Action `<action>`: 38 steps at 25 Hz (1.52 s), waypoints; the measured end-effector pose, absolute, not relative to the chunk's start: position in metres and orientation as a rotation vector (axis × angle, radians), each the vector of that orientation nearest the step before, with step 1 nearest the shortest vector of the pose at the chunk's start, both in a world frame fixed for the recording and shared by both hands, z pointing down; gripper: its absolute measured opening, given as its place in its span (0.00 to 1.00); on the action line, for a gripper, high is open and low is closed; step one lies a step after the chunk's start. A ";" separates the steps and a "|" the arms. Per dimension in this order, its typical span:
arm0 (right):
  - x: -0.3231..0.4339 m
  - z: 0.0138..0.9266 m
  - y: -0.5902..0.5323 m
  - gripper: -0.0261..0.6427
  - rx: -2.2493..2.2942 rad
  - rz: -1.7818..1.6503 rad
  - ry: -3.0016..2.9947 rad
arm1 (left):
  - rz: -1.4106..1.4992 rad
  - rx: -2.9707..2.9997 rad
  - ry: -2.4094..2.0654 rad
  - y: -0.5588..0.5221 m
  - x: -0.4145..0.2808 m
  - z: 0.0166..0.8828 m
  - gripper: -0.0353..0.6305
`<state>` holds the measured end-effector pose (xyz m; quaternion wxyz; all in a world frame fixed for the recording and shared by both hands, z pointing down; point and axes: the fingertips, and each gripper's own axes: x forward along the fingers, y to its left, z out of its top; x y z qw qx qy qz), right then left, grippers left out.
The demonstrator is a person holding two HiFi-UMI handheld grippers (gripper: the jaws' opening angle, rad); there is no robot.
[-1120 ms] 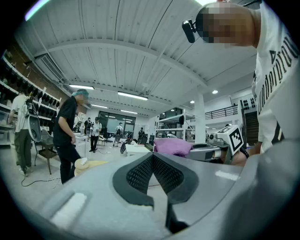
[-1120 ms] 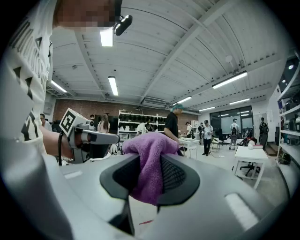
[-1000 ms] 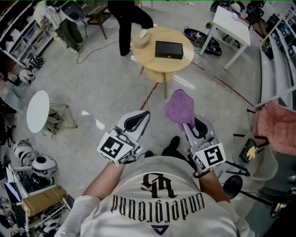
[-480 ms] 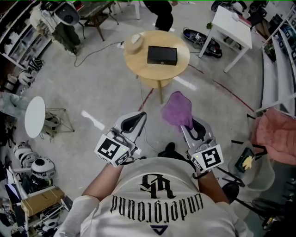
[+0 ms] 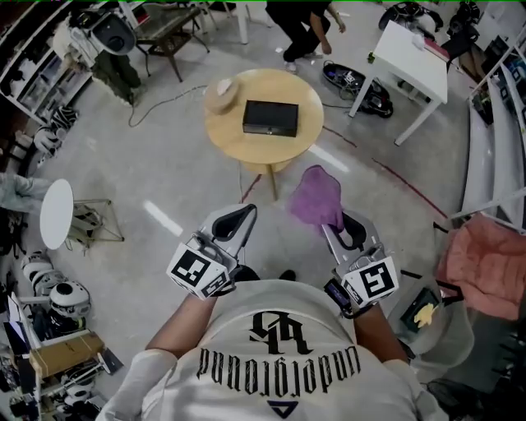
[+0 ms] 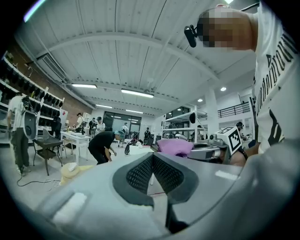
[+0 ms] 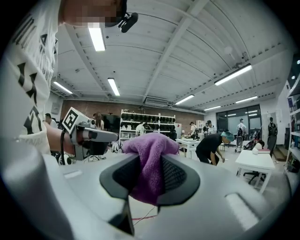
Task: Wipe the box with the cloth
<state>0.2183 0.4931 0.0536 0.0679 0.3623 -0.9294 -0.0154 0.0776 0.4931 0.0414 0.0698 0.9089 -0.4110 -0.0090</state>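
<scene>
A black box (image 5: 270, 117) lies on a round wooden table (image 5: 230, 136) ahead of me in the head view. My right gripper (image 5: 337, 224) is shut on a purple cloth (image 5: 316, 196), which bunches up out of the jaws (image 7: 149, 164). My left gripper (image 5: 246, 212) is shut with nothing in it; its black pads (image 6: 153, 172) meet. Both grippers are held level in front of my chest, well short of the table. From the left gripper view the cloth (image 6: 174, 146) and the right gripper's marker cube (image 6: 233, 138) show to the right.
A pale rounded object (image 5: 220, 92) sits on the table's left side. A white table (image 5: 415, 51) stands at the back right, a small white side table (image 5: 56, 214) to the left. A person (image 5: 306, 18) bends down beyond the round table. Cables (image 5: 164, 103) and a red line (image 5: 403, 177) cross the floor.
I have walked toward the round table: it and the box have slid lower and leftward in the head view. Both grippers keep their pose; the cloth stays gripped.
</scene>
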 end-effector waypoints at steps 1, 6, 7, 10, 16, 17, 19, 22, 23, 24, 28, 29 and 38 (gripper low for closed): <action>0.222 0.053 0.487 0.20 1.095 -0.042 -2.804 | -0.021 2.735 -1.237 0.488 0.081 0.041 0.06; 0.227 0.060 0.462 0.20 1.094 -0.011 -2.802 | -0.006 2.720 -1.242 0.461 0.083 0.044 0.06; 0.226 0.064 0.457 0.20 1.093 -0.006 -2.796 | -0.005 2.718 -1.238 0.454 0.082 0.047 0.06; 0.226 0.075 0.438 0.20 1.106 0.014 -2.771 | -0.011 2.721 -1.213 0.429 0.079 0.060 0.06; 0.217 0.087 0.386 0.20 1.136 0.054 -2.737 | -0.019 2.720 -1.159 0.364 0.068 0.072 0.06; 0.214 0.089 0.376 0.20 1.137 0.057 -2.729 | -0.018 2.721 -1.144 0.353 0.064 0.075 0.06; 0.206 0.092 0.352 0.20 1.147 0.071 -2.718 | -0.009 2.717 -1.124 0.328 0.054 0.078 0.06; 0.188 0.094 0.315 0.20 1.159 0.086 -2.713 | -0.005 2.713 -1.111 0.293 0.034 0.084 0.06; 0.180 0.094 0.303 0.20 1.157 0.085 -2.711 | -0.007 2.712 -1.105 0.281 0.027 0.086 0.06; 0.172 0.094 0.292 0.20 1.154 0.082 -2.708 | -0.007 2.711 -1.098 0.270 0.020 0.087 0.06; 0.137 0.091 0.243 0.20 1.153 0.068 -2.696 | -0.005 2.721 -1.082 0.222 -0.015 0.084 0.06; 0.127 0.090 0.232 0.20 1.154 0.065 -2.692 | -0.007 2.723 -1.078 0.210 -0.024 0.083 0.06; 0.063 0.106 0.157 0.20 1.135 0.083 -2.629 | -0.002 2.731 -0.997 0.138 -0.086 0.090 0.06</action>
